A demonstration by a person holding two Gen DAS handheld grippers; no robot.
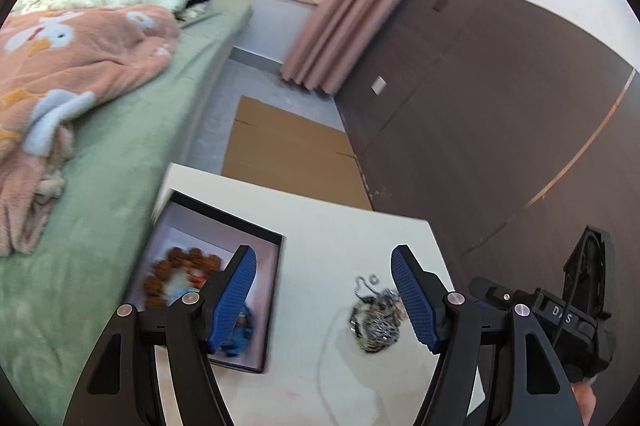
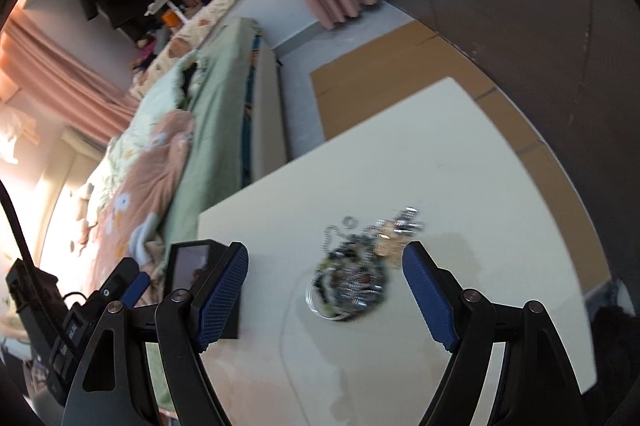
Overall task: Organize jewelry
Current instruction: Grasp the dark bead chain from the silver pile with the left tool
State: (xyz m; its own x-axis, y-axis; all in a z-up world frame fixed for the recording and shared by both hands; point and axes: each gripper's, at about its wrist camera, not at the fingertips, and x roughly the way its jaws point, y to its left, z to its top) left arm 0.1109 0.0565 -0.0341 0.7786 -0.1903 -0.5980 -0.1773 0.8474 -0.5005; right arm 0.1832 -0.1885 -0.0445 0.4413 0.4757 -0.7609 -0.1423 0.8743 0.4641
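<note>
You are holding both grippers over the white table (image 2: 440, 145), and neither is carrying anything: the left gripper (image 1: 324, 300) is spread wide with nothing between its blue pads (image 1: 234, 300), and the right gripper (image 2: 326, 296) is spread just as wide and empty.

The jewelry pile (image 2: 352, 274) is lying loose on the bare tabletop, a tangle of chain, dark beads and a few silver and gold pieces. It is sitting ahead of the right gripper, between the lines of its two fingers but not touched by them. In the left view the same pile (image 1: 376, 318) is lying just beside the right-hand pad.

The tray (image 1: 276, 290), dark-rimmed, is resting on the table's left part, near the bed (image 1: 132, 153). It is already holding a brown bead bracelet (image 1: 180, 274) and something blue (image 1: 242, 330), too blurred to name.

The step in hand looks like taking one piece from the pile for the tray. You are probably better off aiming at a single strand at the pile's edge, such as the chain loop (image 2: 332, 238) trailing off toward the far side, rather than biting the middle, since the tangle may lift as one clump. Both views are smeared by motion, so steady up before closing. Come down low enough for the pads to pinch the strand against each other, not against the table.
</note>
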